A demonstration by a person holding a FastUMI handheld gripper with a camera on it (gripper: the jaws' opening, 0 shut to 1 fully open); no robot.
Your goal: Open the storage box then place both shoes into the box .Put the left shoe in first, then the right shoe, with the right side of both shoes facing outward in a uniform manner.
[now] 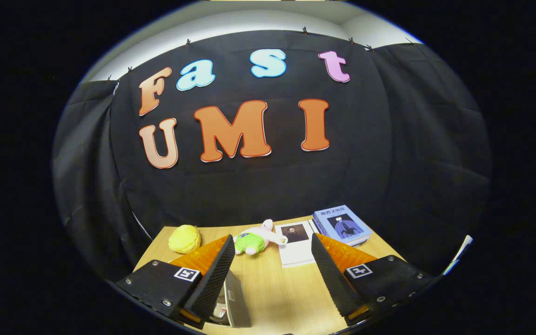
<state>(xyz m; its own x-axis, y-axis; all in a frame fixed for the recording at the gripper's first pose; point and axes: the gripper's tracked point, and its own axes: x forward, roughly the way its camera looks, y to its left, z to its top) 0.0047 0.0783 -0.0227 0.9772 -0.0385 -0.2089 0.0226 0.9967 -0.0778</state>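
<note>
Storage box [235, 300] down low by the left finger [212, 274], partly hidden behind it; only a grey panel edge and a bit of the interior visible, long axis seems to run away from the camera toward the wall, exact heading can't tell. Lid state can't tell. Tongs [272, 274] wide open, holding nothing, fingers well apart over bare desk [272, 288], not touching anything visible. Box looks grey, with small light items or a label inside, too cramped to make out. Beyond the fingers on the light wood desk: yellow plush [184, 238] just past the left finger, pink-and-green plush toy [256, 239] lying on its side between the fingertips, white booklet [296, 246] beside it, blue book [342, 224] atop another near the far edge, past the right finger [331, 274].
</note>
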